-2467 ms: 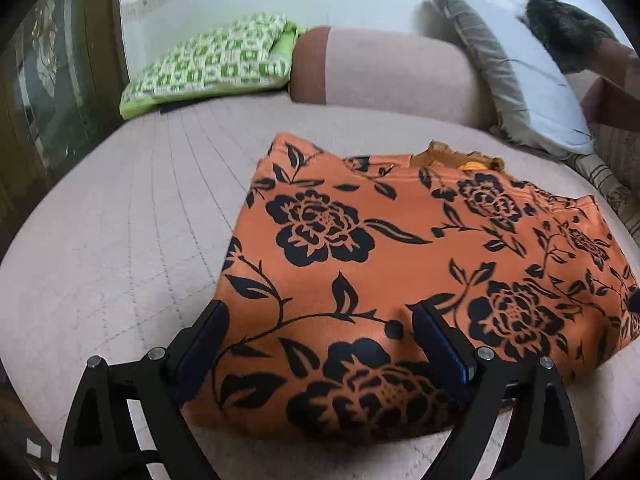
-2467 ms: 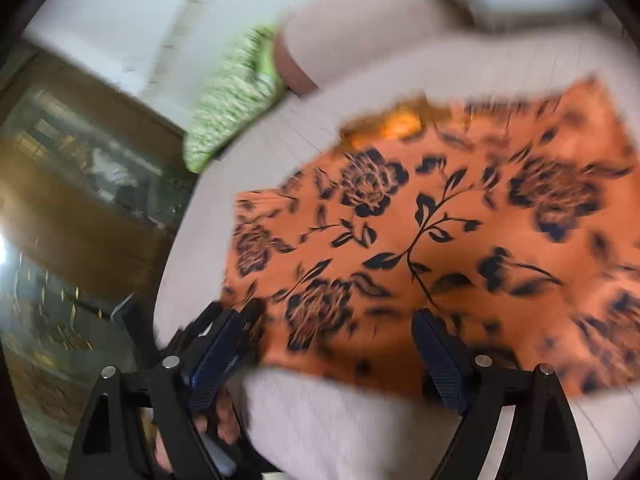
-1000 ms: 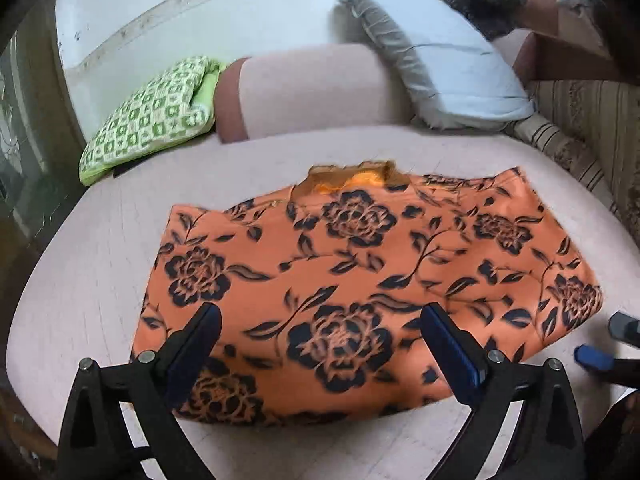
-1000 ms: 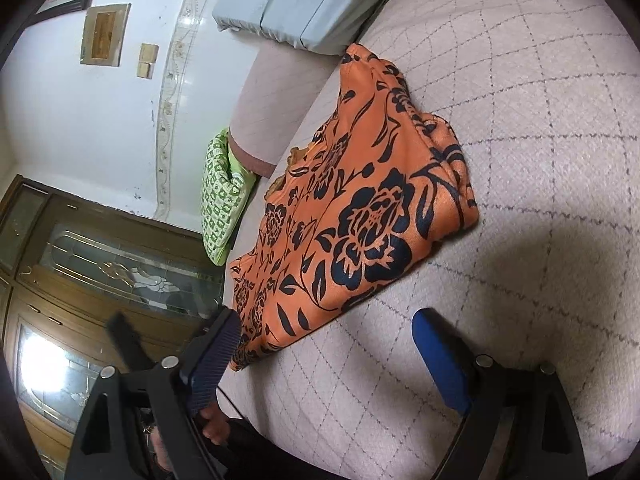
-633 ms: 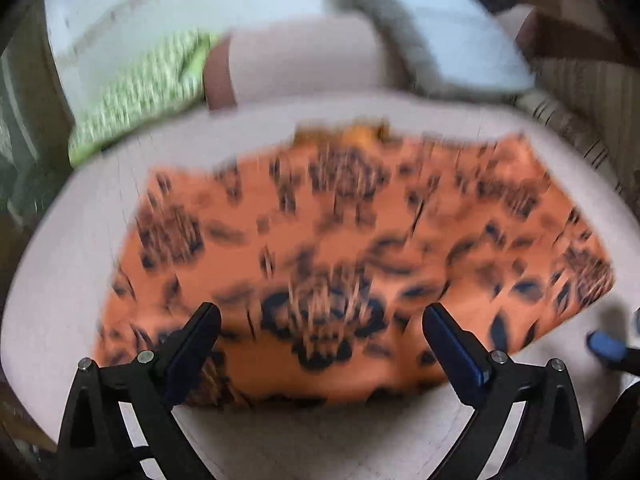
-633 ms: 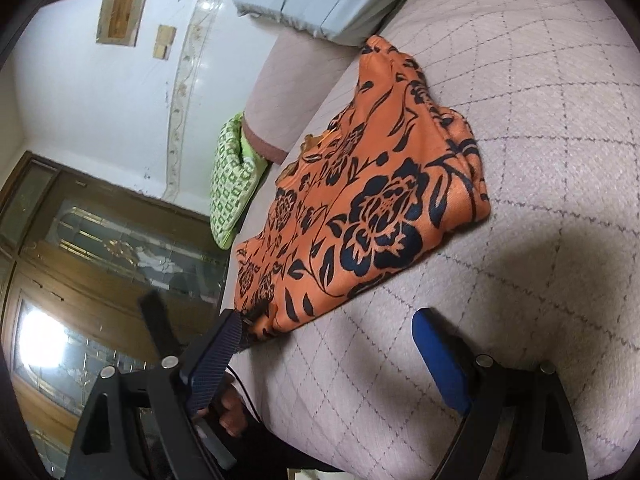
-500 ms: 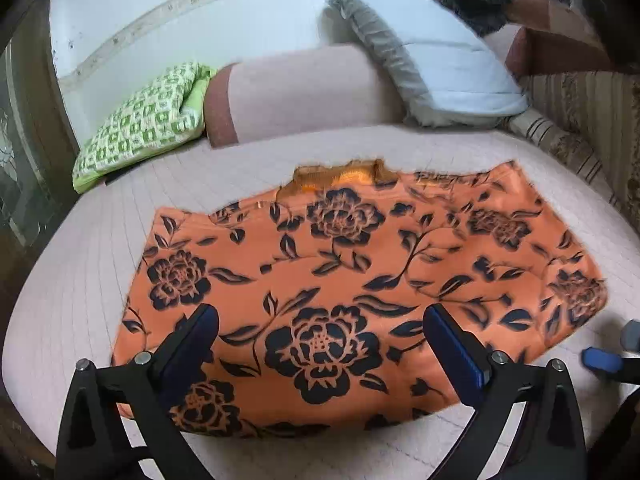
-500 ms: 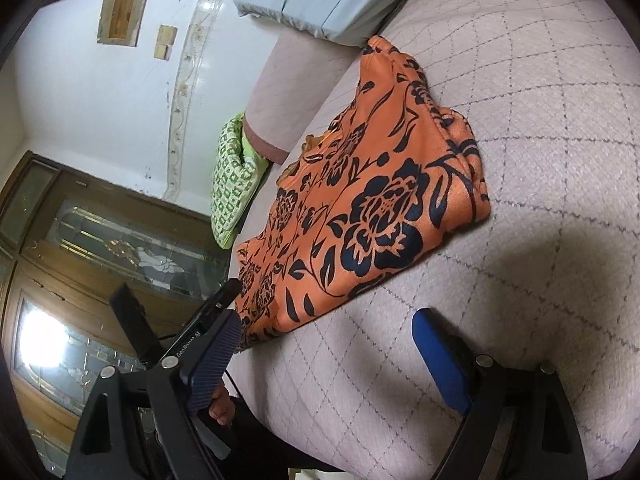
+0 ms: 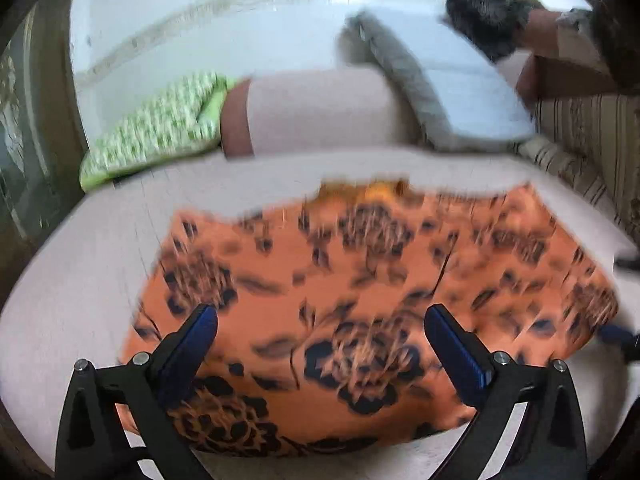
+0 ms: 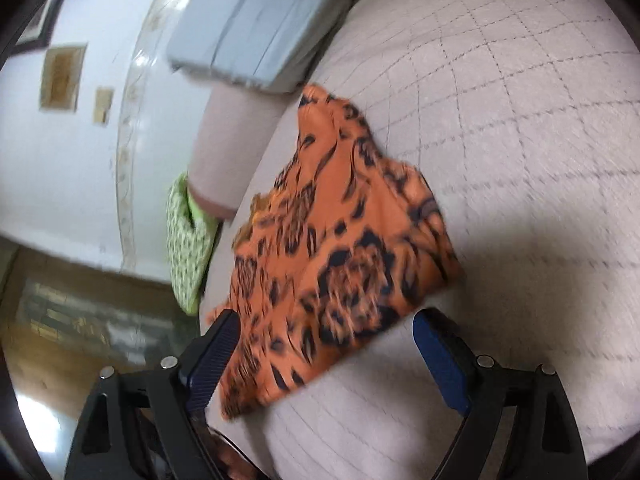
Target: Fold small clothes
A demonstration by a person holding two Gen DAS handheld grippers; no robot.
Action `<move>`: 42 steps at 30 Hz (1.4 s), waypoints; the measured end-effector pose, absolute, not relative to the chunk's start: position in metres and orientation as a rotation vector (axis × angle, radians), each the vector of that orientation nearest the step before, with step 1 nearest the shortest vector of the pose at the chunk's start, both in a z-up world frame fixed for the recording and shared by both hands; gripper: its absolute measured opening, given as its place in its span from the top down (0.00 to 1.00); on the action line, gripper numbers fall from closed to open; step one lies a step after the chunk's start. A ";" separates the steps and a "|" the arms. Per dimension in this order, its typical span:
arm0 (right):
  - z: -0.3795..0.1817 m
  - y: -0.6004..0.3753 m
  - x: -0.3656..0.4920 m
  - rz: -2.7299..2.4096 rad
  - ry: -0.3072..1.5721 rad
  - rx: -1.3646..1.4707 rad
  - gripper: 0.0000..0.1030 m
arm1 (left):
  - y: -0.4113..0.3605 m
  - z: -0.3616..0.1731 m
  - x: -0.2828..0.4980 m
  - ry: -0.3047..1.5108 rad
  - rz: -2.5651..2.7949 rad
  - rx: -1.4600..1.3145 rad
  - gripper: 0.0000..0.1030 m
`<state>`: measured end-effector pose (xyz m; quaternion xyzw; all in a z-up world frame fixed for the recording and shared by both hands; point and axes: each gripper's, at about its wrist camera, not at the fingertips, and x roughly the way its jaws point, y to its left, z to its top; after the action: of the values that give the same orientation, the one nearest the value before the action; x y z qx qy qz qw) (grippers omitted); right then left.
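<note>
Orange floral garment (image 9: 360, 280) lies flat on the quilted bed (image 10: 520, 160). Left gripper (image 9: 320, 328) and right gripper (image 10: 326, 332) gape empty; best to pinch the near hem's corners evenly.

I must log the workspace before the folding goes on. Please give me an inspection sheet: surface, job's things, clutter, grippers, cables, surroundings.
Surface: quilted bed cover, pale, bare around the cloth.
Job's things: one orange cloth with dark flowers, lying mostly flat; picture blurred, so the fold edges are unclear.
Clutter: nothing seen on the cover near the cloth.
Grippers: left gripper open above the cloth's near edge, holding nothing; right gripper open at a corner of the cloth, holding nothing.
Cables: nothing seen.
Surroundings: green pillow, pink bolster, grey pillow, white wall, wooden glazed door.
</note>
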<state>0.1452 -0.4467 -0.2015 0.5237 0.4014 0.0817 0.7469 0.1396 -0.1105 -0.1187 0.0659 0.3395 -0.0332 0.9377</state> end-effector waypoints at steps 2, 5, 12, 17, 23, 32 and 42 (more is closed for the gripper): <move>-0.207 -0.446 0.157 0.098 0.914 1.172 0.12 | -0.109 -0.155 0.157 0.860 -0.056 0.185 0.00; -0.192 -0.442 0.170 0.065 0.913 1.144 0.12 | -0.103 -0.127 0.154 0.784 -0.091 0.096 0.00; -0.194 -0.432 0.174 -0.014 0.909 1.094 0.12 | -0.109 -0.146 0.163 0.911 -0.100 0.148 0.00; -0.190 -0.434 0.176 -0.006 0.917 1.080 0.12 | -0.096 -0.097 0.141 0.637 -0.112 0.078 0.01; -0.194 -0.432 0.181 -0.013 0.933 1.054 0.12 | -0.106 -0.156 0.175 0.861 -0.080 0.148 0.00; -0.141 -0.391 0.206 0.022 0.985 0.760 0.89 | -0.071 -0.120 0.180 0.755 -0.069 -0.018 0.07; -0.031 -0.227 0.205 0.278 0.824 0.326 0.89 | 0.088 -0.058 0.128 0.466 0.361 -0.444 0.07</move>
<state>0.2049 -0.2273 -0.0312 0.1571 0.3974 0.1342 0.8941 0.1282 0.0884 -0.0579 -0.2172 0.2277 0.1762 0.9327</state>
